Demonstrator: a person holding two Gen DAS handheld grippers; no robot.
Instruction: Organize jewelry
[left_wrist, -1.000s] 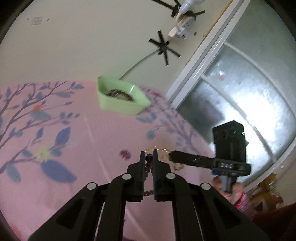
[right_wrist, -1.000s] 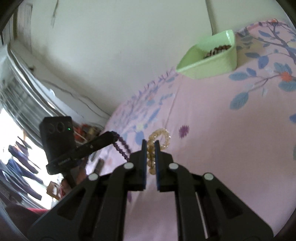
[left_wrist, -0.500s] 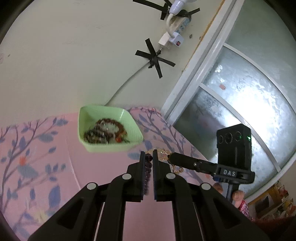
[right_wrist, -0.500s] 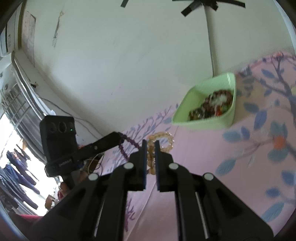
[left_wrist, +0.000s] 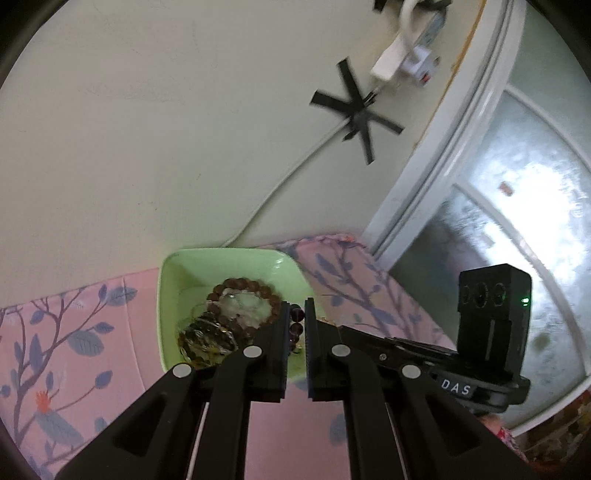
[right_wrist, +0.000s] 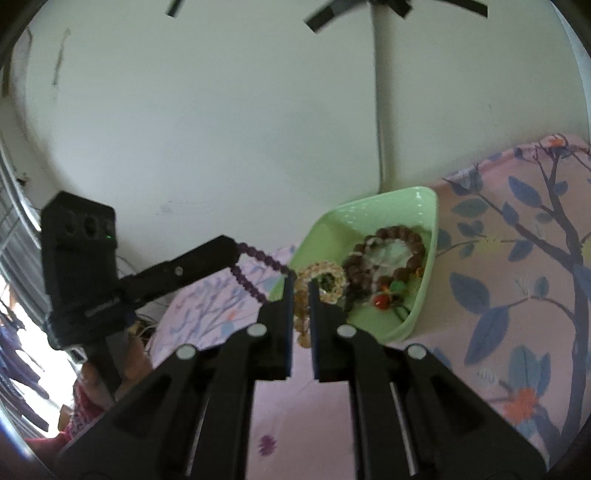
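A light green tray stands on the pink flowered cloth by the wall, holding a brown bead bracelet and several other pieces. My left gripper is shut on a dark purple bead bracelet, hanging at the tray's near right rim. My right gripper is shut on a pale yellow bead bracelet, which hangs over the tray's near left corner. Each gripper shows in the other's view, the left one coming in beside the right.
The pink cloth with blue branches covers the surface. A cream wall rises right behind the tray, with a cable taped to it and a power strip. A frosted window is at the right; a person's hand grips the left handle.
Both grippers have travelled across the cloth toward the tray with their bracelets held. The tray has grown from a distant shape to sitting right under the fingertips.
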